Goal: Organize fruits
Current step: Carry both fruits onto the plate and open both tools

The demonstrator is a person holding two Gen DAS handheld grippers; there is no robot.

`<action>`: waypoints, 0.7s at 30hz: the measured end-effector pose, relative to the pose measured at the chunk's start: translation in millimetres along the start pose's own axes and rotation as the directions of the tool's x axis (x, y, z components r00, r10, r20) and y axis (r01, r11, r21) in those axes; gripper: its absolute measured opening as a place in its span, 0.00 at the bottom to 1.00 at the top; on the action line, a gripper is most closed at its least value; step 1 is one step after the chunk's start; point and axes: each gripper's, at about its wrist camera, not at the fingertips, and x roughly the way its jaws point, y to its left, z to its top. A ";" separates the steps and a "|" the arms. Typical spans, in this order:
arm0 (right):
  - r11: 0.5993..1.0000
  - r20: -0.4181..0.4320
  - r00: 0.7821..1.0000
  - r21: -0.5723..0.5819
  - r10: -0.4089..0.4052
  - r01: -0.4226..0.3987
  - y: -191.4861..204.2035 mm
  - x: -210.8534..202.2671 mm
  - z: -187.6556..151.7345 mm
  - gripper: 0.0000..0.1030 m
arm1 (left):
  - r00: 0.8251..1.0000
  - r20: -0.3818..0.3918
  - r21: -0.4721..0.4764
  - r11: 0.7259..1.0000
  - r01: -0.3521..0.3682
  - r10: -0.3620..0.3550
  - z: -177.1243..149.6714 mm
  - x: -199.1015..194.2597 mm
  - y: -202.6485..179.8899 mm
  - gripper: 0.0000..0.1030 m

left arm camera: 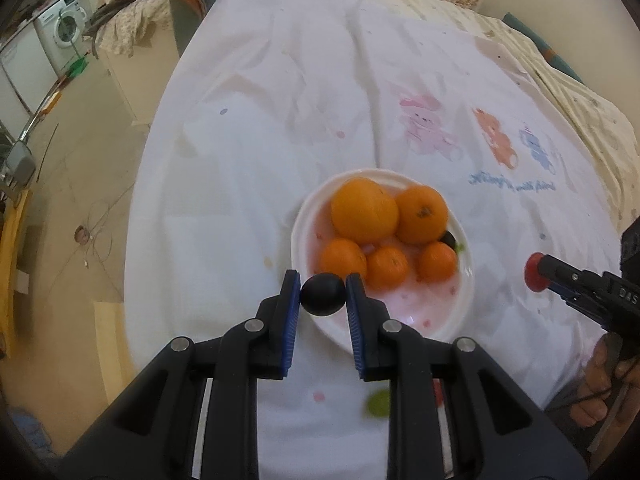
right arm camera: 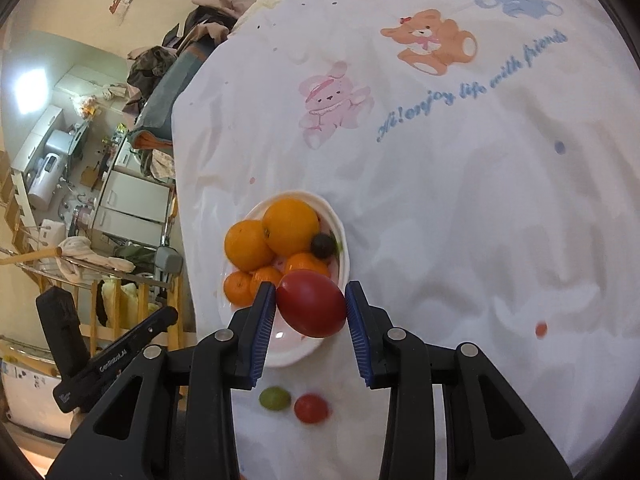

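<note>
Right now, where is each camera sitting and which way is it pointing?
Left wrist: sits on the left gripper, looking along its fingers at the bowl of oranges; it grips a dark grape. The right gripper and hand show at right.
Right wrist: sits on the right gripper, facing the bowl; it grips a red tomato. The left gripper shows at lower left.
Shared: bowl, oranges, white cloth.

- On my white cloth (right arm camera: pixel 460 208), blue script under the printed bear (right arm camera: pixel 430 40) reads "Hi! enjoy life with friends".
- My left gripper (right arm camera: pixel 116 354), seen from the right wrist, carries a white label beginning "Gen"; the rest is too blurred.
- My right gripper (left arm camera: pixel 588 286), seen from the left wrist, shows "DAS".
</note>
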 end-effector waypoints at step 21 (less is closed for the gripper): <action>0.994 -0.109 0.993 -0.096 0.040 -0.050 20.1 69.3 24.8 0.37 | 0.997 -0.065 -0.112 0.994 0.020 -0.027 34.2 70.2 14.6 0.19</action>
